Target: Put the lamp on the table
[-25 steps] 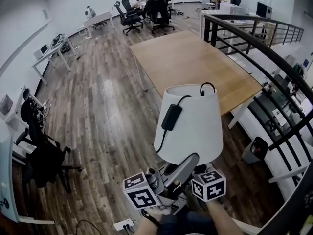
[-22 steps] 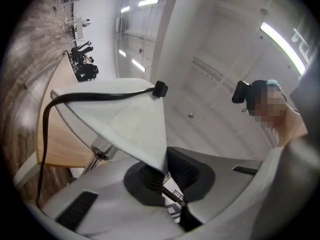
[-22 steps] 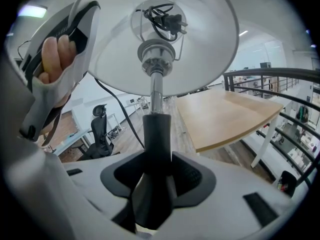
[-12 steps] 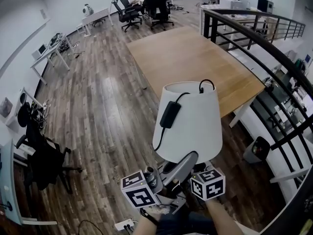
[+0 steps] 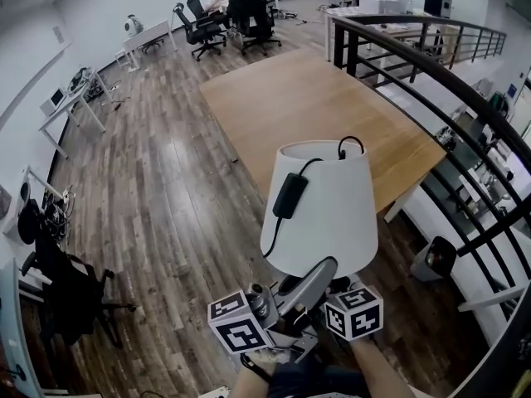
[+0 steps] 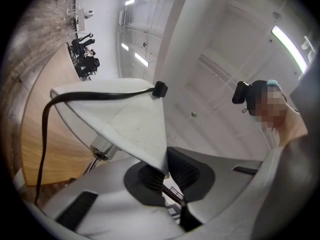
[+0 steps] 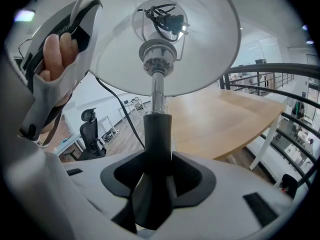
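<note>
A lamp with a white shade point(image 5: 323, 210) hangs in the air in front of me, short of the near corner of the light wooden table point(image 5: 307, 106). A black cord with a switch box point(image 5: 289, 196) drapes over the shade. My left gripper point(image 6: 163, 176) is shut on the lower rim of the shade point(image 6: 125, 119). My right gripper point(image 7: 157, 176) is closed round the dark lamp stem point(image 7: 157, 139), seen from below under the shade point(image 7: 160, 39). Both marker cubes point(image 5: 241, 326) point(image 5: 355, 312) show beneath the lamp.
A black railing point(image 5: 431, 65) runs along the table's right side, with a lower level and a bin point(image 5: 431, 259) beyond it. Office chairs point(image 5: 249, 15) stand behind the table. A black chair point(image 5: 70, 293) and desks point(image 5: 70, 98) line the left wall. Wood floor lies between.
The lamp and both grippers have moved forward across the floor toward the table, whose near corner now lies closer. Both grips on the lamp are unchanged.
</note>
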The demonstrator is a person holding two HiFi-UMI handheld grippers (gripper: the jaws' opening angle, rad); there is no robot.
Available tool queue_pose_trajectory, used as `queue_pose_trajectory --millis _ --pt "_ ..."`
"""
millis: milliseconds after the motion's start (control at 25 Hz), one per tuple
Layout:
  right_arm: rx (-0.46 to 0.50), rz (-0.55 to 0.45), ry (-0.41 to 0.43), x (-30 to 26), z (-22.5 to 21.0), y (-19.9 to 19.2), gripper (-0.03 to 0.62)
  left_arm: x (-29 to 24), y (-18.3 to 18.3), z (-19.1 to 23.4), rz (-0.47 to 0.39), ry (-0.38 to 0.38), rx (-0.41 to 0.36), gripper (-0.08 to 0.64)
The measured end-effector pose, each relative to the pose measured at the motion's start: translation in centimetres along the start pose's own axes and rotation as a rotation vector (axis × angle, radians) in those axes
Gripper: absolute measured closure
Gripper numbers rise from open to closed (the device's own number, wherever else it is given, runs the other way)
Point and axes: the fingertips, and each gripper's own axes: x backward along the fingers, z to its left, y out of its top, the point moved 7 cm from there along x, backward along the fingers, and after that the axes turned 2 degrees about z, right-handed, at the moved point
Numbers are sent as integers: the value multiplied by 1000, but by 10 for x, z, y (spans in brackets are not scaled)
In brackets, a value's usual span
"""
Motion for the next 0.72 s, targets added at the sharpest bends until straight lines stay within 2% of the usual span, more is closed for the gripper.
queue_pose_trajectory --millis 320,720 --pt "-33 -5 -46 -39 -32 49 410 -34 42 46 32 -30 21 548" --pt "-51 -20 -89 -100 -68 126 410 -79 113 114 71 -67 41 548"
